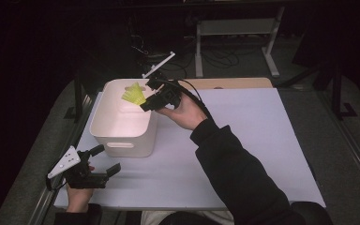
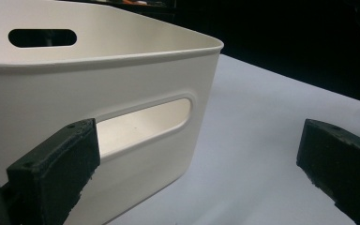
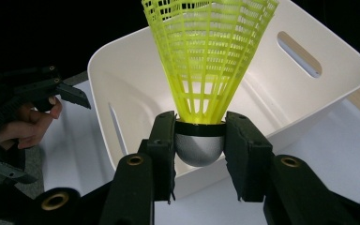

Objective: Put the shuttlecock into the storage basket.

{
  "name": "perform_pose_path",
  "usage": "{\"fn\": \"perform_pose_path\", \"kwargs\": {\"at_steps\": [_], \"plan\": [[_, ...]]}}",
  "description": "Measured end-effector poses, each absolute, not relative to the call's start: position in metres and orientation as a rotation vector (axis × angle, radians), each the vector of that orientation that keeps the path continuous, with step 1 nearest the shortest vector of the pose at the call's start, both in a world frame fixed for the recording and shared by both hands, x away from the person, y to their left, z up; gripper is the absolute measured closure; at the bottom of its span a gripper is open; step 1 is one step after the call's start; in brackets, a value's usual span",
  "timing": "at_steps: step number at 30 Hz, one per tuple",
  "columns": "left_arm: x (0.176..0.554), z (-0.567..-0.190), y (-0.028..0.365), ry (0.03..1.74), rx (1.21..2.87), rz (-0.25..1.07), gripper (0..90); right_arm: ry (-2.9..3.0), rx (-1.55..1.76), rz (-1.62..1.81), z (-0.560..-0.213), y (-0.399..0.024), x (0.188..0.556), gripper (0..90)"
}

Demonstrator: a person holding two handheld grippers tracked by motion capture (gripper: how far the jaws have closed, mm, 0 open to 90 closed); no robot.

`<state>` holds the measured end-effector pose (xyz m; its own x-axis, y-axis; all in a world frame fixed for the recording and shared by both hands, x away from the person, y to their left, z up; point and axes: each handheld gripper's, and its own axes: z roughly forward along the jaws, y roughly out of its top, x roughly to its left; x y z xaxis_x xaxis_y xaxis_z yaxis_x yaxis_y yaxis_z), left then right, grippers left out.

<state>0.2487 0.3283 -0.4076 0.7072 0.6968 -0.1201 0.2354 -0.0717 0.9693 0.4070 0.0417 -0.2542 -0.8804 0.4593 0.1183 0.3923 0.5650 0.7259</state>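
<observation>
Pinching only the rounded grey cap of the yellow shuttlecock (image 3: 209,70), the right gripper (image 1: 151,99) holds it over the white bin's (image 1: 104,123) right rim; it could slip outside. Left gripper (image 1: 107,160) waits released (near the tabletop's (image 1: 243,136) front-left corner).

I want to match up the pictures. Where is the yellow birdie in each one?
High view: the yellow birdie sits left of the middle, over the white bin's far right corner, in the right gripper.
Left gripper view: the birdie is not in it.
Right gripper view: the birdie stands top middle, its silver nose pinched between the black jaws.
Shared landmark: the white bin with its handle slots.
</observation>
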Motion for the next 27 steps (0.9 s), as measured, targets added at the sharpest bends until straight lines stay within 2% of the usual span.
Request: {"fn": "perform_pose_path", "kwargs": {"at_steps": [27], "plan": [[0.249, -0.407, 0.329, 0.766, 1.636, 0.449, 0.0, 2.768, 0.697, 1.221, -0.273, 0.069, 0.401, 63.6]]}}
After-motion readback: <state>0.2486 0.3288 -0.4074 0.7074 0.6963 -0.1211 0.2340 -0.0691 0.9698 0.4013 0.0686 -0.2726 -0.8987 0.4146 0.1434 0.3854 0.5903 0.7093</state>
